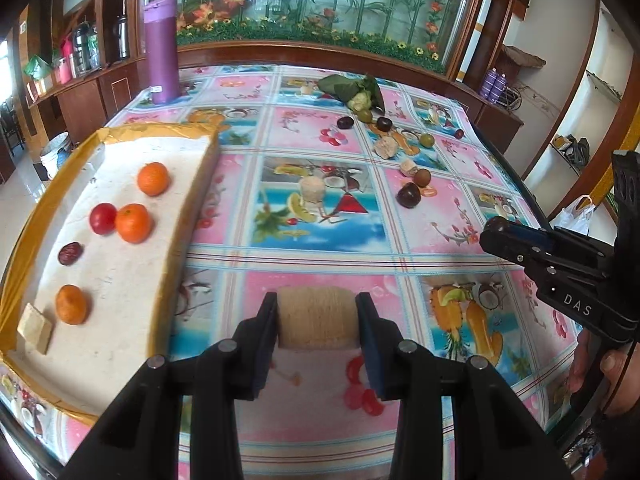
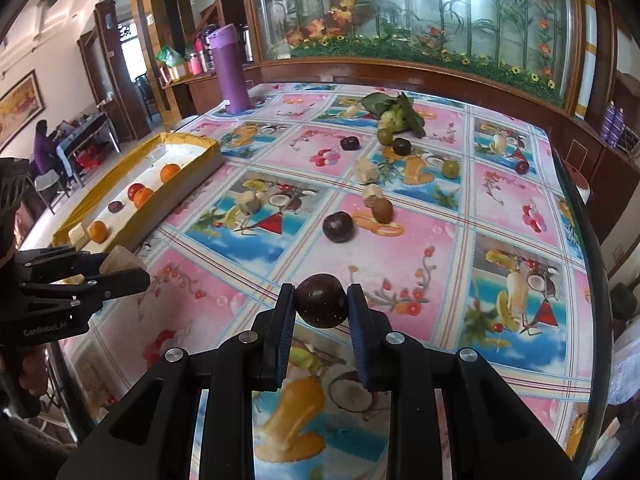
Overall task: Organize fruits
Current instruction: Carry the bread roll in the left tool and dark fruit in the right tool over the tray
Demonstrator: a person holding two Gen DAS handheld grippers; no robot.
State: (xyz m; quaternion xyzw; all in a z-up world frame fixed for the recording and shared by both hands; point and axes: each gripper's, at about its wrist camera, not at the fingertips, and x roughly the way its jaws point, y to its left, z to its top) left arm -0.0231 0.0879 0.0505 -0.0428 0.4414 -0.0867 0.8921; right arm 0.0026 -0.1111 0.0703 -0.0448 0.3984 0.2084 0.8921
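1. The tabletop [image 1: 320, 248] is big and wears a bright cloth with fruit pictures in pink and blue squares
2. A long white tray [image 1: 120, 280] with yellow edges lies on the left side of the tabletop. In it sit three oranges [image 1: 133, 223], a red fruit [image 1: 103, 218] touching the middle orange, a small dark red fruit [image 1: 70, 253] and a pale cube [image 1: 35, 327] beside the nearest orange
3. A tall purple cup [image 1: 161, 50] stands upright at the far left of the tabletop, behind the tray
4. The left gripper [image 1: 318, 334] hangs just to the right of the tray. It squeezes a tan block [image 1: 318, 318] between its two fingers, above the cloth
5. The right gripper [image 2: 320, 312] is out over the middle of the tabletop, well apart from the tray. It holds a dark round fruit [image 2: 321, 300] between its fingers
6. A bunch of green leaves [image 2: 394, 110] lies at the far side of the tabletop with a pale green fruit in it
7. More loose fruit lies spread out in front of the leaves: a dark purple ball [image 2: 338, 227], a brown kiwi [image 2: 382, 210] just beside it, two green round fruits [image 2: 450, 168], more dark fruits [image 2: 401, 146] and a tiny red one [image 2: 521, 167] near the right edge
8. A few pale chunks [image 2: 365, 171] rest among the loose fruit
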